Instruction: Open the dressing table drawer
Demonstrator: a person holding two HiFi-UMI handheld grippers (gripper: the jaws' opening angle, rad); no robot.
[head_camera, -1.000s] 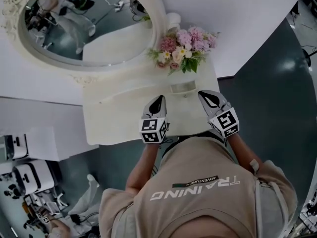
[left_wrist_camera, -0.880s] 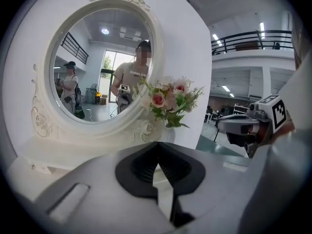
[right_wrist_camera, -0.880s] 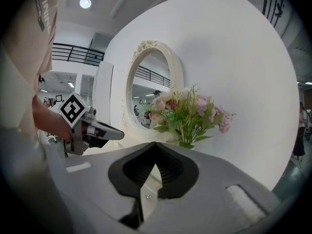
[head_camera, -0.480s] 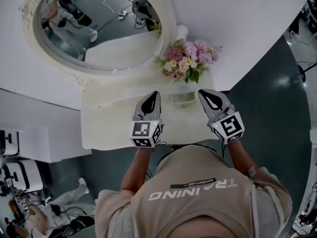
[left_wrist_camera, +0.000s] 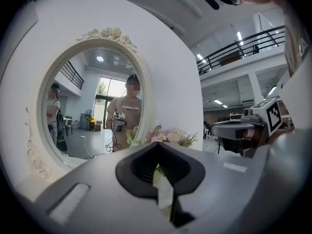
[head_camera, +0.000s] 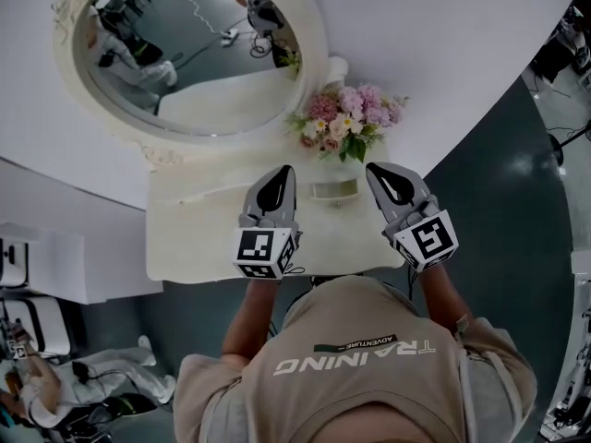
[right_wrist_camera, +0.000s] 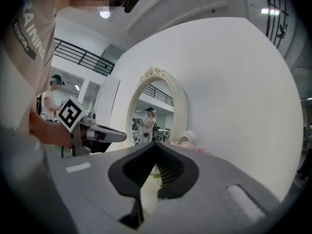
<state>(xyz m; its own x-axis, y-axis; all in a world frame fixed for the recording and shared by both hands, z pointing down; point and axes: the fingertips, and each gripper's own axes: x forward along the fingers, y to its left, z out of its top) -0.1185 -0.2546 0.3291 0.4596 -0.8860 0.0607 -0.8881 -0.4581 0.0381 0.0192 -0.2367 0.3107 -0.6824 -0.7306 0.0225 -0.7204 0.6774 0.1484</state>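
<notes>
Since a second ago both grippers have risen toward the head camera: their marker cubes look larger, and the left one sits further toward 9 o'clock in the frame.

Head view: the left gripper (head_camera: pixel 283 173) and right gripper (head_camera: pixel 377 172) hang side by side over the front half of the cream dressing table (head_camera: pixel 194 238), both pointing to 12 o'clock. A small pale box (head_camera: pixel 334 189) lies on the top between their tips. The bouquet (head_camera: pixel 346 123) stands at 12 o'clock from them, against the wall, and the oval mirror (head_camera: pixel 185 63) is at 10 o'clock. The drawer front is under the table's near edge and cannot be seen from above.

Left gripper view: the jaws are pressed together at the tips with nothing between them. The bouquet is straight ahead, the mirror at 10 o'clock, and the right gripper at 3 o'clock.

Right gripper view: these jaws also meet at the tips and hold nothing. The mirror is at 12 o'clock and the left gripper at 9 o'clock.
</notes>
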